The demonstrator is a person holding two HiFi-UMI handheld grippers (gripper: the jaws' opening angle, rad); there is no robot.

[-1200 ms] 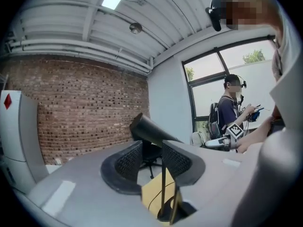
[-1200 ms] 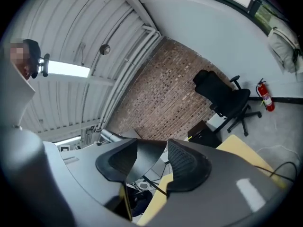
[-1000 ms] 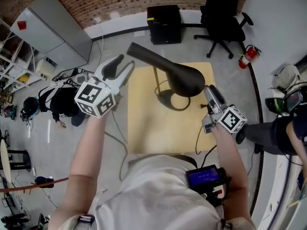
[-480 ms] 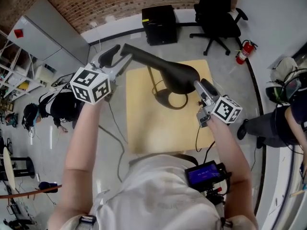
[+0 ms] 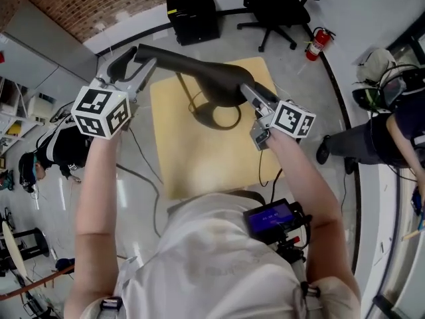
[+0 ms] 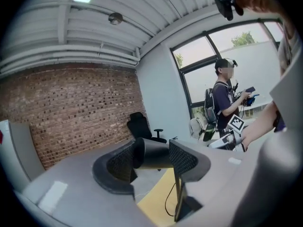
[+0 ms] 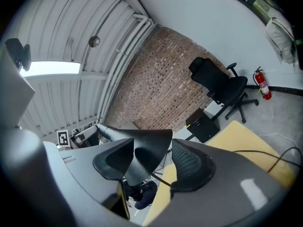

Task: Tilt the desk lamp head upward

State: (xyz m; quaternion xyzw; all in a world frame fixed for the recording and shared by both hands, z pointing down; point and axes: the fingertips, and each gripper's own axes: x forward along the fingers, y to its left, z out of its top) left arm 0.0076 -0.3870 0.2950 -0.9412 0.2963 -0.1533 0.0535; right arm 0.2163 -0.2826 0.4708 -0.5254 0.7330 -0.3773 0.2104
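Note:
A black desk lamp stands on a small yellow table [image 5: 199, 161], with a ring base [image 5: 216, 117] and a thin stem. Its long cone-shaped head [image 5: 199, 75] lies nearly level, narrow end to the left. My left gripper [image 5: 136, 60] straddles that narrow end, which shows as a dark tube [image 6: 151, 154] in the left gripper [image 6: 152, 159] view, jaws standing wide. My right gripper [image 5: 251, 93] is at the wide shade's rim; the flared shade [image 7: 144, 152] sits between the right gripper [image 7: 151, 161] jaws, also wide. I see neither pair of pads pressing.
A black cabinet [image 5: 192, 6] and an office chair [image 5: 275, 2] stand beyond the table by the brick wall, with a red fire extinguisher [image 5: 317, 43] to the right. A person [image 5: 382, 128] stands at the right. A cord [image 5: 265, 178] hangs off the table's right edge.
Both grippers moved onto the lamp head. The left one, beside the narrow end before, now has it between wider jaws; the right one slid up to the shade.

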